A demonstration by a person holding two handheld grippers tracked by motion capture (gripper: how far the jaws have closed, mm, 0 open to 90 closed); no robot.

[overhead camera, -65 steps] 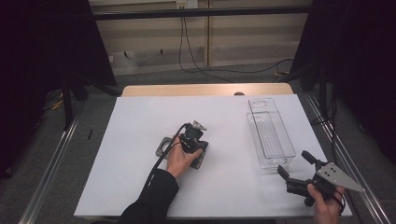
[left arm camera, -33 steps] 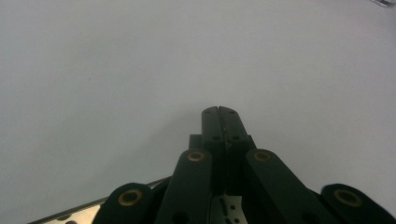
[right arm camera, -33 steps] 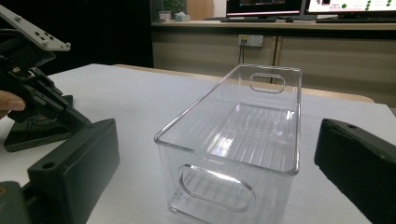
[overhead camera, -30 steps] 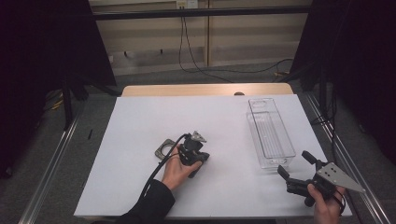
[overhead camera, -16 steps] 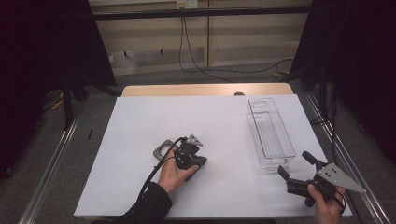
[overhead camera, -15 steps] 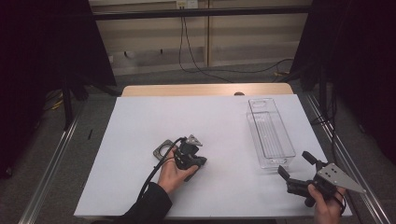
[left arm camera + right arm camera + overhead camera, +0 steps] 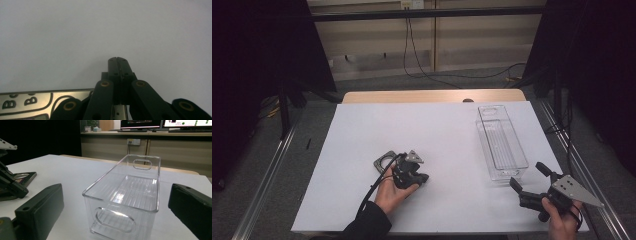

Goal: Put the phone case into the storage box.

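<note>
glossy clear plastic bin (image 7: 502, 142), matt white tabletop (image 7: 437, 130)

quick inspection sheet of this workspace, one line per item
surface: white sheet over a wooden table, bare in the middle
job's things: flat dark square piece lying beside the left gripper; clear plastic bin upright at the right, nothing in it
clutter: nothing seen
grippers: left gripper jaws shut together with nothing between them, tips down at the sheet; right gripper jaws wide open, aimed at the bin's near end, not touching it
cables: black cable runs from the left gripper along the sleeve; black wires hang down the back wall
surroundings: dark curtains both sides, grey floor, monitors on a far desk
</note>
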